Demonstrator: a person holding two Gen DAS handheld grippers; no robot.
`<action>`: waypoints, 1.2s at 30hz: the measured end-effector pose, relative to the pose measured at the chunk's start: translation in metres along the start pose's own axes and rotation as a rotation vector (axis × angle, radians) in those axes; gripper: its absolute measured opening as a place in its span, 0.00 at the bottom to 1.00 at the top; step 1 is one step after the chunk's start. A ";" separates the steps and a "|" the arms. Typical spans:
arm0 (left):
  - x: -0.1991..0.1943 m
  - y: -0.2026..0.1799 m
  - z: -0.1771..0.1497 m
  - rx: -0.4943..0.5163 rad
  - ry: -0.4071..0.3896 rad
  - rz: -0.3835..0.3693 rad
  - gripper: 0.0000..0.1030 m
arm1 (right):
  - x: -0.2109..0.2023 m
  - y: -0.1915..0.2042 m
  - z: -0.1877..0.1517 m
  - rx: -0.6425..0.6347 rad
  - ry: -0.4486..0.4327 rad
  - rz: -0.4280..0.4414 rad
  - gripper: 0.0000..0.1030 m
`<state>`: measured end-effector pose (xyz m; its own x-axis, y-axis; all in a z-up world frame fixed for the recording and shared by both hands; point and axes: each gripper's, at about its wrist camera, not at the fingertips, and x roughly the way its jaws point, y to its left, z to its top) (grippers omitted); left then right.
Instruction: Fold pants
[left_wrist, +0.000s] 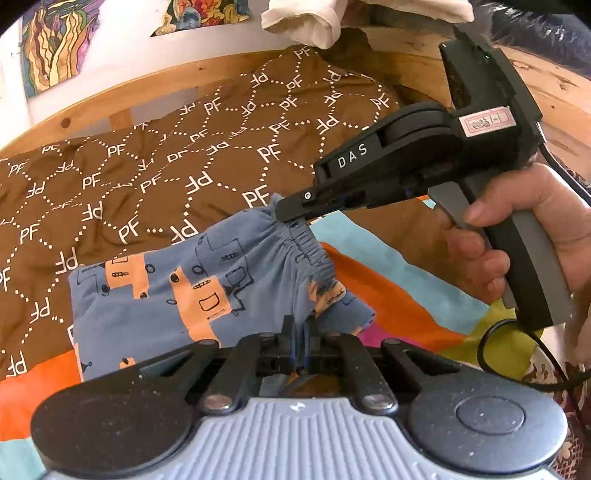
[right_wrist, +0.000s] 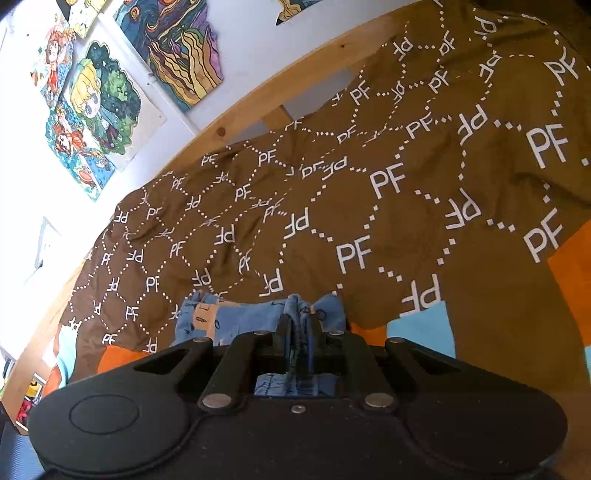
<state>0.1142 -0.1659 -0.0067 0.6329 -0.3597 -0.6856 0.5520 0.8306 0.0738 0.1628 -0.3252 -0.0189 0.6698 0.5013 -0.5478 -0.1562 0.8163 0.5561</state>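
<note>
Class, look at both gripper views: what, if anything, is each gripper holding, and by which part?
Both hold the blue pants. The right gripper pinches the gathered elastic waistband at its far end; the left gripper pinches the pants' near edge.

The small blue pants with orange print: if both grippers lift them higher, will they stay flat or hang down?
The small blue pants with orange print will probably sag between the left gripper and right gripper, since the thin cloth already wrinkles. The gathered elastic waistband may stretch. They look light.
</note>
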 end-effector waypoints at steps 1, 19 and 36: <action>0.001 0.000 -0.001 0.003 0.006 -0.002 0.04 | 0.001 0.000 0.000 -0.004 0.009 -0.005 0.08; -0.019 0.072 -0.043 -0.327 -0.019 0.379 0.82 | 0.001 0.049 -0.039 -0.393 -0.146 -0.259 0.96; -0.038 0.090 -0.057 -0.300 -0.027 0.366 0.86 | -0.021 0.054 -0.056 -0.551 -0.129 -0.265 0.99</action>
<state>0.1091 -0.0530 -0.0158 0.7730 -0.0277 -0.6338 0.1109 0.9895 0.0921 0.0998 -0.2758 -0.0128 0.8141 0.2508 -0.5238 -0.3013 0.9534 -0.0118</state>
